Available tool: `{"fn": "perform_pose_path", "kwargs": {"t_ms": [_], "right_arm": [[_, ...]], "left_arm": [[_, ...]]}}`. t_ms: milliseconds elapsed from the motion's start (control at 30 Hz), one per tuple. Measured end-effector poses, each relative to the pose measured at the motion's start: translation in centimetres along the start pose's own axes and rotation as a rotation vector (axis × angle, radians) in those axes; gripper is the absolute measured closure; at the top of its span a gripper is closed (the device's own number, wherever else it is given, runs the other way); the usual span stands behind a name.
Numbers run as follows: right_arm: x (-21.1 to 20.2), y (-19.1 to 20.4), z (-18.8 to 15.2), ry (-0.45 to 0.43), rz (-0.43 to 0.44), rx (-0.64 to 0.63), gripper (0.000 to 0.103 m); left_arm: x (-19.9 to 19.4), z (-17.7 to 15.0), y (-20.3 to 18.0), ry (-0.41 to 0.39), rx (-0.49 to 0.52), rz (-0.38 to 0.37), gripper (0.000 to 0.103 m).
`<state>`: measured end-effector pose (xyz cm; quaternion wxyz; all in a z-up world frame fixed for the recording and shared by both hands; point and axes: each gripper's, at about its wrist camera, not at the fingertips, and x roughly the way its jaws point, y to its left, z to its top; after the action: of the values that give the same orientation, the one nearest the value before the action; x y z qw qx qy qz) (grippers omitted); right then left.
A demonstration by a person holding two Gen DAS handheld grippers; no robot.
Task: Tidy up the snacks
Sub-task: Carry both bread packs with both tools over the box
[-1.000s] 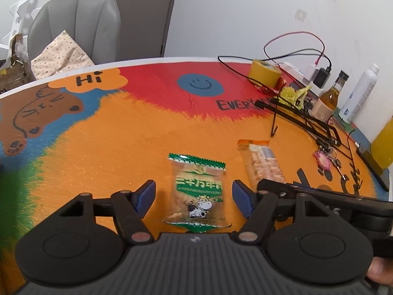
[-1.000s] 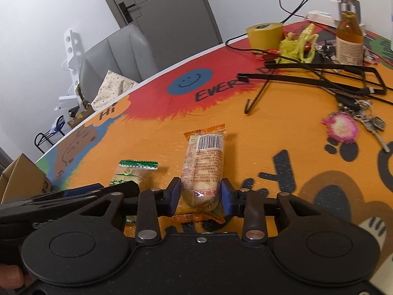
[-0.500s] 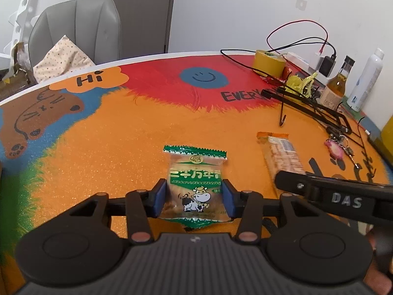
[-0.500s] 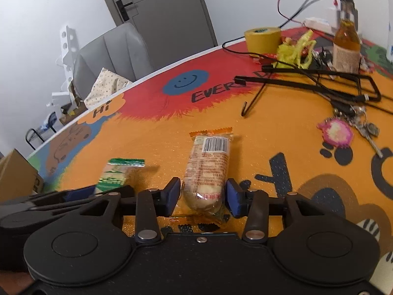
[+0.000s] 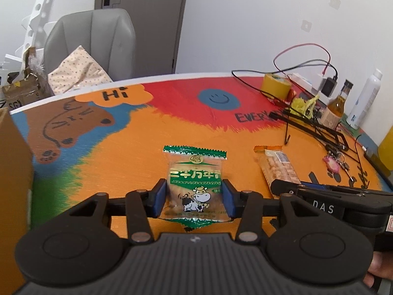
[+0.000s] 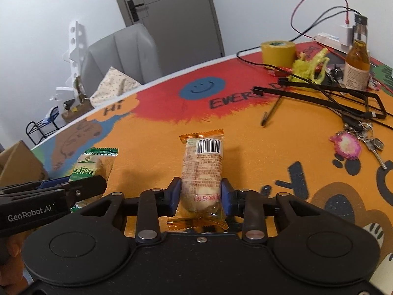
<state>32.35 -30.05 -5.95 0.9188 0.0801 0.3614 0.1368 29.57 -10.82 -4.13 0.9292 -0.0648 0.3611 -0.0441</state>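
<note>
Green-edged snack packet (image 5: 195,184) pinched by left gripper (image 5: 195,198) — orange-edged packet (image 6: 202,174) by right gripper (image 6: 199,194).

cow snack packet (image 5: 195,184) left of barcode snack bar (image 5: 278,167), tape roll (image 5: 275,86) behind

Two wrist fisheyes, low over the table (image 5: 122,152), angled down.
Facing the door (image 6: 172,12); each catching the other's gripper, both snacks.
</note>
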Motion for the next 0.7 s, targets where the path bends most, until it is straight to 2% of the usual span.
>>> {"fn": "perform_pose_path", "kwargs": {"t_ms": [700], "right_arm": [[-2.7, 9.4, 1.1, -0.052, 0.182, -0.077, 0.071]], "left_arm": [[-8.7, 0.8, 7.0, -0.135, -0.086, 0.074, 0.057]]}}
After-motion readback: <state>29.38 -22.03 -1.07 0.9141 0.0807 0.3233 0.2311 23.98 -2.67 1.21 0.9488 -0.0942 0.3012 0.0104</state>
